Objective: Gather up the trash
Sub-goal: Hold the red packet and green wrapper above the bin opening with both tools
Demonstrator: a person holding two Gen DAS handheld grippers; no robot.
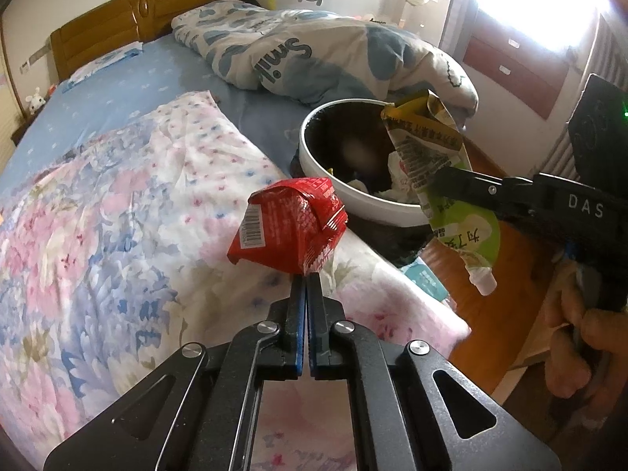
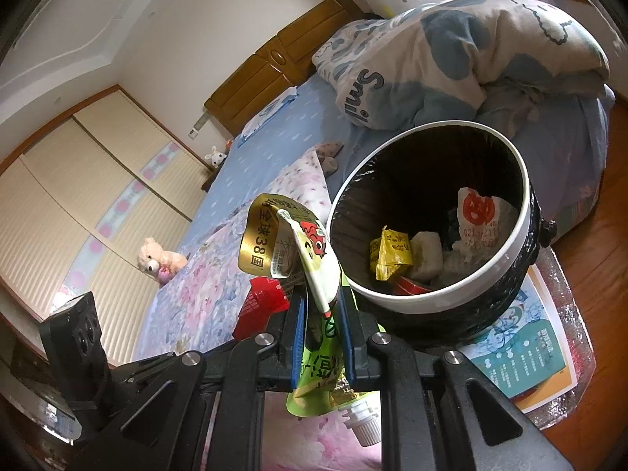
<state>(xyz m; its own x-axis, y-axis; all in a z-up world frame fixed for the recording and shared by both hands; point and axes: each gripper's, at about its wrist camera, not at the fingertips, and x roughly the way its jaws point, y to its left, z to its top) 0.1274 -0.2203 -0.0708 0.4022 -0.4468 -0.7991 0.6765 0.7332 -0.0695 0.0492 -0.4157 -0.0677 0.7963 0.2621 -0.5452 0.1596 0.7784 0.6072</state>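
Both wrappers pinched: red wrapper (image 1: 288,231) at left claw (image 1: 306,276) tip.

Left gripper (image 1: 305,280): black two-finger tool with blue pads, pressed together on a wrapper corner, pointing toward 12 o'clock.
Right gripper (image 2: 321,306): black, blue-padded, clamped on a pouch.
Right hand (image 1: 581,337): bare, wrapping the handle at 4 o'clock in the left wrist view.

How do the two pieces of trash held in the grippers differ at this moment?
The red wrapper is compact and crumpled; the green spouted pouch is long and bent over at its top. The left gripper pinches the wrapper by its lower corner; the right gripper clamps the pouch mid-body, spout hanging down. The pouch is at the bin rim; the wrapper is over the bed. Both are held, not yet dropped in.
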